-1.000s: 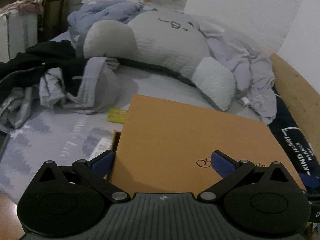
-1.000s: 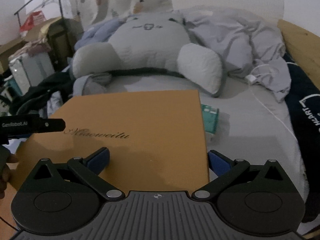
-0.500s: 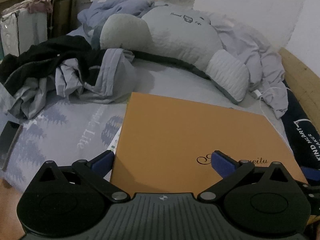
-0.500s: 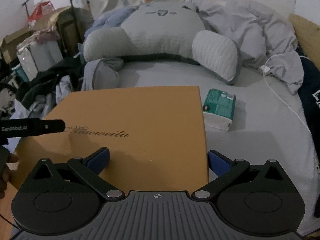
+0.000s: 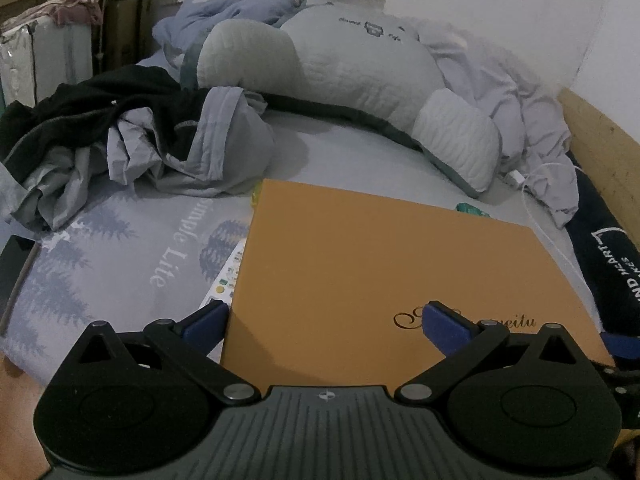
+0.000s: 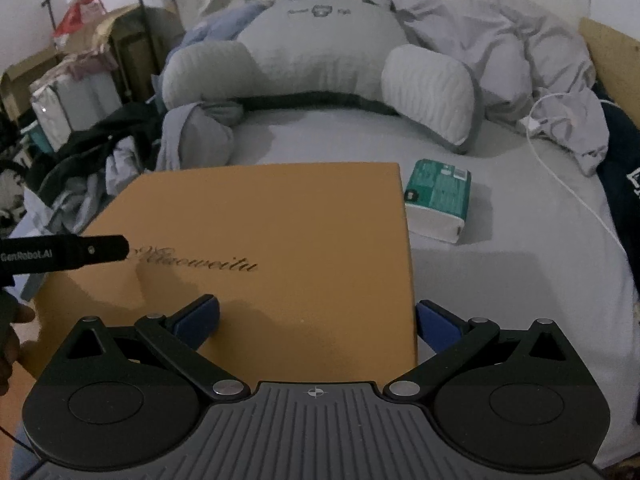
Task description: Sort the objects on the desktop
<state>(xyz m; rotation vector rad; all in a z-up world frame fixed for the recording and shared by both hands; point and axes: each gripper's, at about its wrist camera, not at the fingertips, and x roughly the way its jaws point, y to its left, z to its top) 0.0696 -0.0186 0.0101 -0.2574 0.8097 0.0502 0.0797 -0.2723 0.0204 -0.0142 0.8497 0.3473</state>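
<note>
- At the near edge of the bed [image 6: 500, 248], a flat orange box [image 6: 280, 248] is lying on the grey sheet, its lid facing up with gold script lettering across it.
- The left gripper [image 5: 326, 322] is sitting over the box's near left corner with its jaws spread wide; one blue pad [image 5: 206, 320] is hanging just off the box's left edge and the other is showing over the lid by the lettering. It is gripping nothing.
- The right gripper [image 6: 316, 320] is straddling the box's near right corner, jaws likewise wide apart: its left pad is over the lid and its right pad [image 6: 436, 324] is just beyond the box's right edge. Whether either pad is touching the box cannot be told.
- In the right wrist view, the black finger of the left gripper is reaching in from the left over the lid, beside the start of the lettering.
- A green tissue pack [image 6: 438, 200] is lying just beside the box's far right corner.
- A printed paper sheet [image 5: 224, 280] is peeking out from under the box's left edge.
- A big grey plush cushion [image 6: 320, 64] is leaning at the head of the bed, with crumpled clothes [image 5: 132, 140] piled toward the left edge and a white cable [image 6: 560, 184] trailing along the right side.
</note>
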